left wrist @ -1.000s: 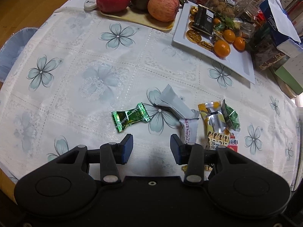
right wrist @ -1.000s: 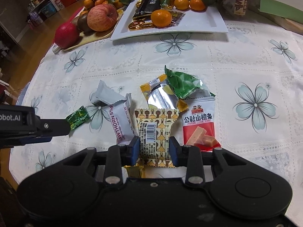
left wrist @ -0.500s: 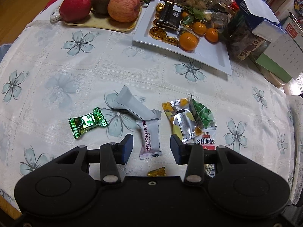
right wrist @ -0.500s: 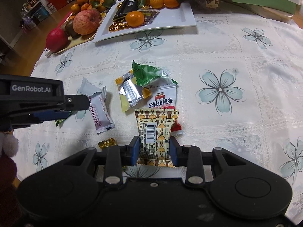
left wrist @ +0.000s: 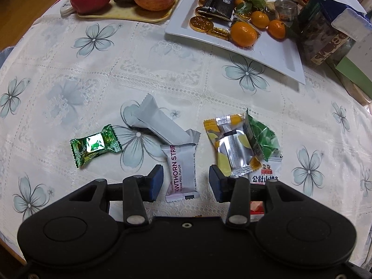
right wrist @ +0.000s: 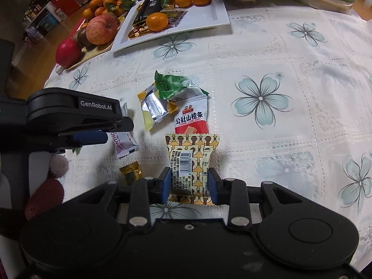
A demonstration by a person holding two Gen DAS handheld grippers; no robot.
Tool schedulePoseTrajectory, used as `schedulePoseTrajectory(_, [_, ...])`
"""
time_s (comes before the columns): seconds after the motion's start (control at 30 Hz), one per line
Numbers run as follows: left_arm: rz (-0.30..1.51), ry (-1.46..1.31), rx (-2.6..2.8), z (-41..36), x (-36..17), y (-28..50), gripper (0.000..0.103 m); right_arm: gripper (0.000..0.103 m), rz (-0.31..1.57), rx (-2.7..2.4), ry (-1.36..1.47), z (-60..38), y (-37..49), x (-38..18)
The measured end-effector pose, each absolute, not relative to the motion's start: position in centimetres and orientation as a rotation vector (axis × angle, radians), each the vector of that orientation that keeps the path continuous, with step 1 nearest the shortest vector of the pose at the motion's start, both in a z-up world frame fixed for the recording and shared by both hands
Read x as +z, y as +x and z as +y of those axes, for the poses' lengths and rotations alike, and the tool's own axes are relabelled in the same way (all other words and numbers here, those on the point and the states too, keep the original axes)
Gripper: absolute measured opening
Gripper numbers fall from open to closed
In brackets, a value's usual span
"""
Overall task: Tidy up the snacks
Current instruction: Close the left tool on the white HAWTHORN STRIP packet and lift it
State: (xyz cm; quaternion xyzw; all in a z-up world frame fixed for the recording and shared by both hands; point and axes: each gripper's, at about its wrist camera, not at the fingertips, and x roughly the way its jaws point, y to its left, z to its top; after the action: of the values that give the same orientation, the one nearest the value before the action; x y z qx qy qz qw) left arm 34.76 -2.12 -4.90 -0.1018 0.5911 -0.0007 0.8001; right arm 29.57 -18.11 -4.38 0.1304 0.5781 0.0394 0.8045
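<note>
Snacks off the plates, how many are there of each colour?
Green: 2, twist candy, crinkly packet
White or grey: 2, hawthorn strip packet, plain packet
Yellow or gold: 3, lemon packet, patterned packet, small gold candy
Red and white: 1, hawthorn bar packet
Total: 8

Round table (left wrist: 162,74) under white lace cloth with pale blue flower print. Wooden floor (left wrist: 25,7) beyond its far-left edge. Cluttered shelves (right wrist: 48,2) with boxes in the back corner. Warm, dim indoor light.
</note>
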Motion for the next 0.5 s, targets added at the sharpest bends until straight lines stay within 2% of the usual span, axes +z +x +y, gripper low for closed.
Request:
schedulePoseTrajectory(0.2, [1.274,-0.242,0.038,-2.13,-5.44,35.20,0.050,0.035,1.259,0.083,0.315,-18.53,29.60,-4.52])
schedulePoseTrajectory(0.27, [1.273,-0.251,0.041,-2.10,-5.53,35.30,0.041,0.035,1.270,0.082,0.327,-18.58,29.57,-4.65])
schedulePoseTrajectory(0.3, [1.277,-0.247,0.042,-2.13,-5.54,35.37,0.029,0.035,1.276,0.082,0.332,-18.59,29.58,-4.73])
schedulePoseTrajectory(0.5, [1.299,-0.274,0.014,-1.71,-4.94,35.05,0.028,0.035,1.298,0.085,0.367,-18.81,29.55,-4.84])
